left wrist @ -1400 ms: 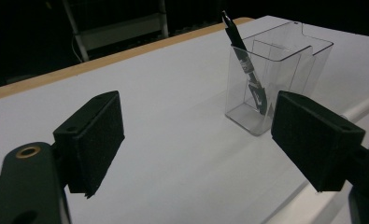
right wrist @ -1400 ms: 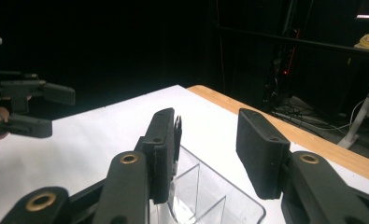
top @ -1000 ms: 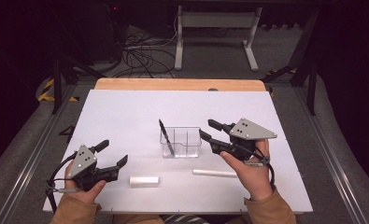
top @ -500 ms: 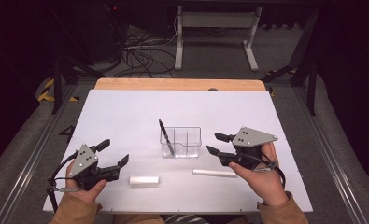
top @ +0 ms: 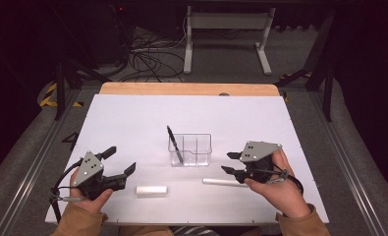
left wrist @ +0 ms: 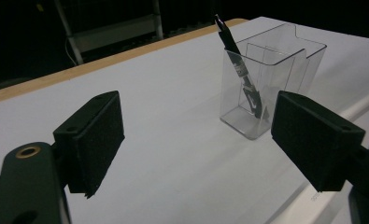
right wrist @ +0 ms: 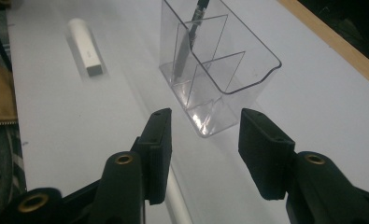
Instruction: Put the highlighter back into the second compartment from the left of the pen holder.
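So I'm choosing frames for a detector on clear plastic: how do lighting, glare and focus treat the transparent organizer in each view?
High view: evenly lit white table against a dark background, the transparent plastic organizer faint and small. Left gripper view: dimmer, the organizer's edges crisp, the near black gripper pads soft. Right gripper view: a bright glare patch near the organizer's base, with slight blur.

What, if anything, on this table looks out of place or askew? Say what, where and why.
Nothing is spilled or damaged. The black pen leans tilted in the left compartment of the clear organiser, its other compartments empty. A thin white stick and a short white bar lie loose on the white table in front of it.
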